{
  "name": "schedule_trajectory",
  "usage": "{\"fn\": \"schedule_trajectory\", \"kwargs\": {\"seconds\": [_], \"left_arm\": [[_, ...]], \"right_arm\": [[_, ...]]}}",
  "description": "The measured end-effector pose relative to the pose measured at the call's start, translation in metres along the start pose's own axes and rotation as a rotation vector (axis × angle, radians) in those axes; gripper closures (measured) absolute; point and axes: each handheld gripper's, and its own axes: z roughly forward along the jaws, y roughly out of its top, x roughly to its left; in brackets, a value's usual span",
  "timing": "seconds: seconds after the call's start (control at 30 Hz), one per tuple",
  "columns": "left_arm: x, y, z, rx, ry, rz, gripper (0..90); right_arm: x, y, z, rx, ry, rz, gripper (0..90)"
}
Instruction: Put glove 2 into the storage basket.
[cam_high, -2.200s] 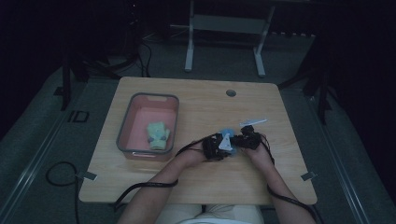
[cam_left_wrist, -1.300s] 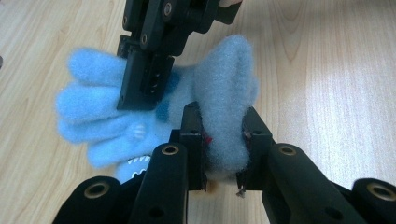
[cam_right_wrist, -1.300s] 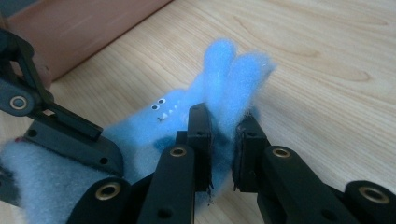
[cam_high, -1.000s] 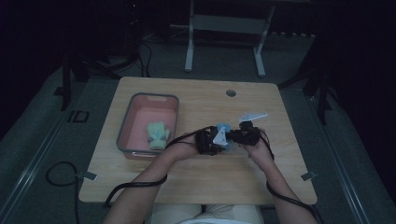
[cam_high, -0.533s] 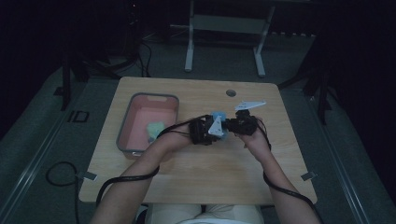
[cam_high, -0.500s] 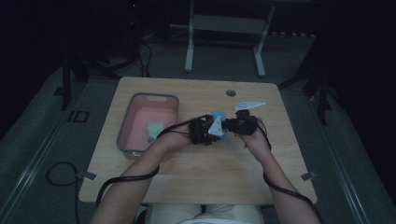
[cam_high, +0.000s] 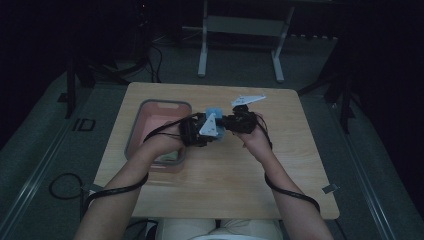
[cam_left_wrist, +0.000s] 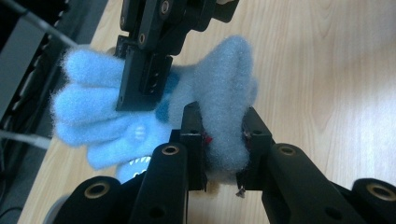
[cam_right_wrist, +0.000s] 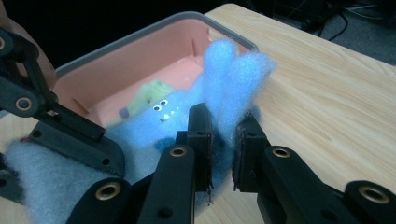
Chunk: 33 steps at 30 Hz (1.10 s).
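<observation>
Frame centre | my left gripper (cam_left_wrist: 223, 140) clamps blue fleece glove (cam_left_wrist: 140, 112) at cuff | my right gripper (cam_right_wrist: 223, 135) pinches its fingers | glove stretched between them, just right of pink bin (cam_high: 150, 112), left gripper nearer it.

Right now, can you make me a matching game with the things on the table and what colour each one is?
Things:
1. glove
2. bin
3. table
4. left hand-held gripper

Colours:
A. black
B. pink inside, grey rim
C. fluffy light blue
D. pale wood

Pairs: 1-C, 2-B, 3-D, 4-A
</observation>
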Motion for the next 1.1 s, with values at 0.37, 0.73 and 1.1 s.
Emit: {"fn": "schedule_trajectory", "kwargs": {"seconds": [0.37,0.73,1.1], "left_arm": [[0.007,-0.04,-0.026,0.031,0.026,-0.044,76.0],[0.012,-0.081,-0.049,0.074,0.043,-0.087,76.0],[0.013,-0.117,-0.047,0.121,0.028,-0.116,75.9]], "right_arm": [[0.027,0.022,0.042,0.002,0.038,-0.025,80.1],[0.053,0.038,0.086,0.008,0.081,-0.04,80.1],[0.066,0.038,0.125,0.021,0.106,-0.005,80.0]]}}
